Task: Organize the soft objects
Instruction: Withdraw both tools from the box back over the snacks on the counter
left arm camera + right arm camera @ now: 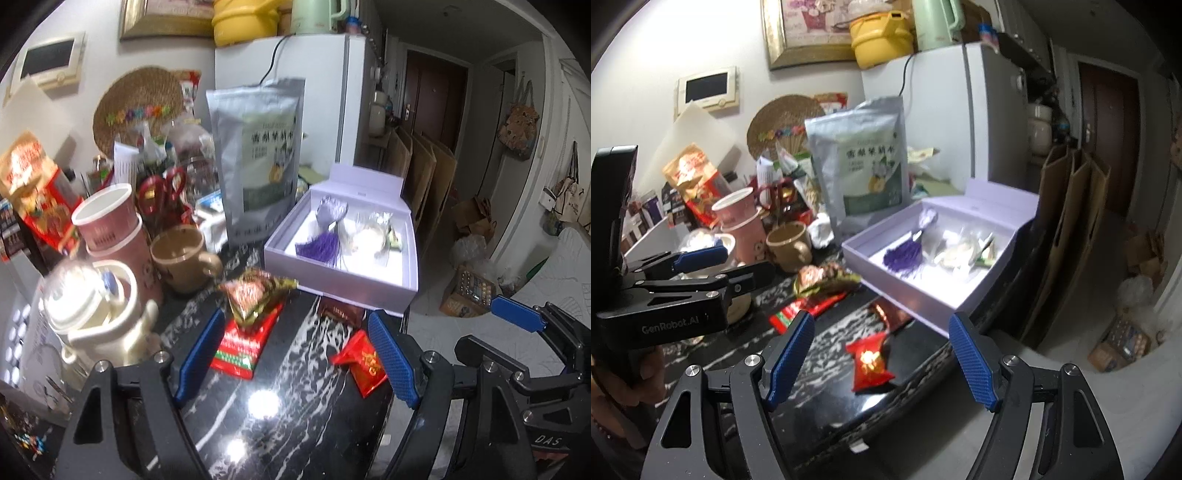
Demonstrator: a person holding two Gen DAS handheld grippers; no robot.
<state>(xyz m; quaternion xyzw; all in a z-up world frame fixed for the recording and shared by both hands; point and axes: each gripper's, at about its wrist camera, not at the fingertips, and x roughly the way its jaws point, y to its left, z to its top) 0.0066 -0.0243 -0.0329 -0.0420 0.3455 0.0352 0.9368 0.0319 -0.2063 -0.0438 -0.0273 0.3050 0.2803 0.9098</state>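
Left gripper (295, 354) fingers (199, 354) wide apart above red snack packets (242, 350) beside open lilac box (410, 258).

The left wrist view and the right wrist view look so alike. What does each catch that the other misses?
Only the left view shows the white kettle whole, and the right claw at its edge. Only the right view shows the left claw from the side, with the holding hand. Both share the lilac box, purple tassel, red candy packet and silver pouch.
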